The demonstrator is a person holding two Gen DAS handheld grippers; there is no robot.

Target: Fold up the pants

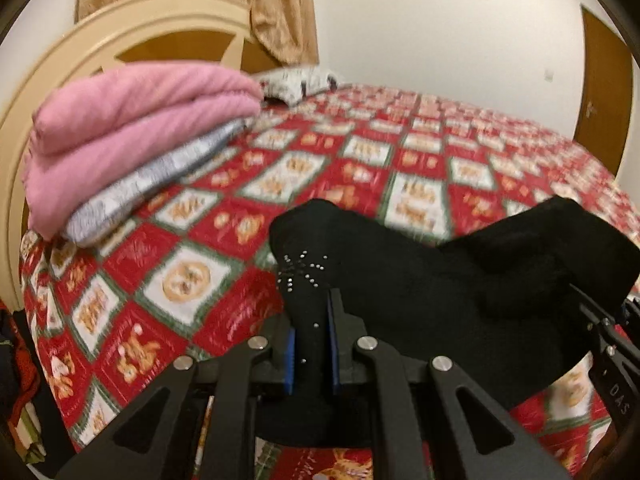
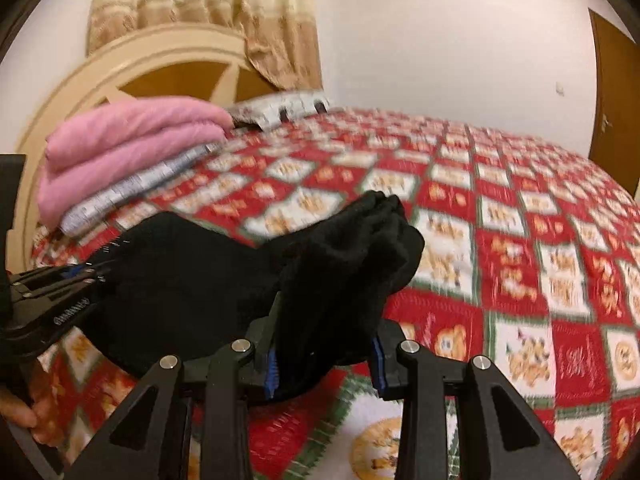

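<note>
Left gripper (image 1: 311,344) pinched a thin edge of the black pants (image 1: 420,288) between its blue pads (image 1: 291,360), jaws pressed nearly together. Right gripper (image 2: 324,356) clamped a thicker bunched fold of the same pants (image 2: 192,280), its pads held partly apart by the cloth. Between the 2 grippers the garment hung in a sagging span just above the red patterned bedspread (image 1: 224,224). Small studs (image 1: 304,270) dotted the fabric near the left grip. Farther back, folded pink blankets (image 1: 132,120) sat stacked beside the cream headboard (image 1: 120,36).
</note>
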